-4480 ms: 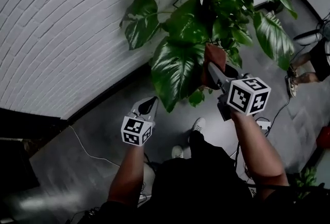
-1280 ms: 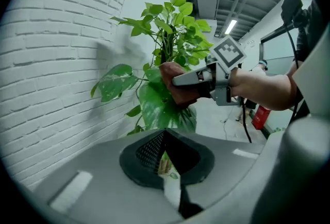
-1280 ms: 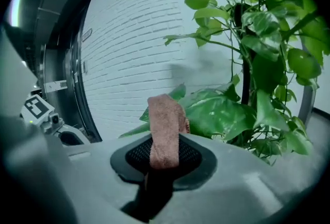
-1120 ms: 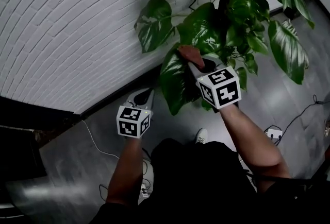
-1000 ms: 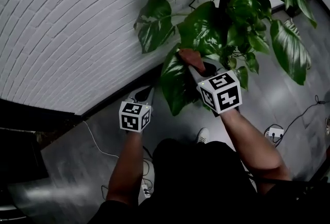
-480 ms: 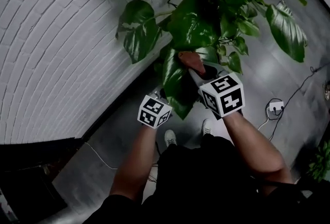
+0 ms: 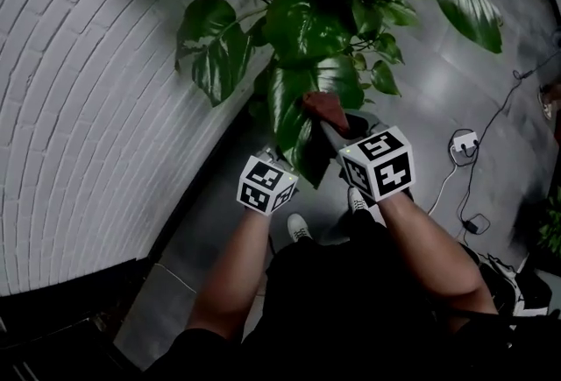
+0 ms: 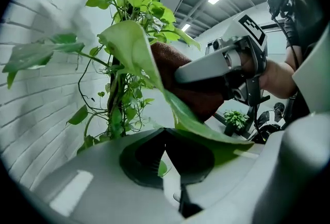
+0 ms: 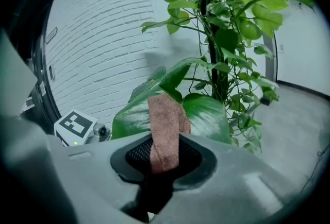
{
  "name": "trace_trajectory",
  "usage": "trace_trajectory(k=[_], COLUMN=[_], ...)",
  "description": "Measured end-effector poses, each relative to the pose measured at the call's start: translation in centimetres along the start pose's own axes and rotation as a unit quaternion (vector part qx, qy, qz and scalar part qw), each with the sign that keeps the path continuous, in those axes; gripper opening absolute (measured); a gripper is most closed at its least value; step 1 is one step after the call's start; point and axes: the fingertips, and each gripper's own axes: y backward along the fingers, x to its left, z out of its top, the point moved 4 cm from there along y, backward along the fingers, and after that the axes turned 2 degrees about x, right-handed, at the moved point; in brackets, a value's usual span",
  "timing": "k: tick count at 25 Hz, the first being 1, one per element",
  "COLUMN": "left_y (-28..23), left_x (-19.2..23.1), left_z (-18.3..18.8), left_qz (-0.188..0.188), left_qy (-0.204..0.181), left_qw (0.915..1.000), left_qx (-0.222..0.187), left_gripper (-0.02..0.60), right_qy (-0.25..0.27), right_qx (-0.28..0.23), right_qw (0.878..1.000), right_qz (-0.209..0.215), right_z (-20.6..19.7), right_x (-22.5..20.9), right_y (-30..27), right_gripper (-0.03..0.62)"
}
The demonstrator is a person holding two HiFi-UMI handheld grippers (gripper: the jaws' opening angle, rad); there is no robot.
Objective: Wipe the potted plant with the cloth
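Observation:
The potted plant (image 7: 324, 11) climbs a dark pole beside the wall. One big glossy leaf (image 7: 294, 99) hangs toward me. My right gripper (image 7: 330, 120) is shut on a reddish-brown cloth (image 7: 321, 103), which lies against that leaf's upper side. In the right gripper view the cloth (image 9: 165, 133) sticks up from the right gripper (image 9: 164, 164), with the leaf (image 9: 206, 115) just behind it. My left gripper (image 7: 282, 162) sits under the same leaf, its tips hidden by it. In the left gripper view the left gripper (image 8: 165, 133) has its jaws together, and the leaf (image 8: 154, 79) drapes over its right jaw.
A white brick wall (image 7: 79, 108) runs along the left. On the grey floor (image 7: 438, 81) lie cables and a white power strip (image 7: 462, 143). My shoes (image 7: 298, 227) stand below the grippers. Another small plant (image 7: 552, 230) is at the right edge.
The left gripper has moved right and up from open floor to under the big leaf. The right gripper has kept the cloth on that leaf, sliding slightly down it.

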Motion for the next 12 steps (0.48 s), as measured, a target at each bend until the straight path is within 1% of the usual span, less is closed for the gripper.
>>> trace_trajectory(k=[12], left_y=[0.4], left_x=[-0.6], left_z=[-0.6], left_qz=[-0.030], left_qy=[-0.019], left_qw=[0.9993], left_qx=[0.011], left_gripper=[0.017], right_qy=[-0.036], right_qx=[-0.013], right_qw=[0.999], right_qz=[-0.035], right_z=[-2.7], right_x=[1.1], right_y=[1.0], right_gripper=[0.069])
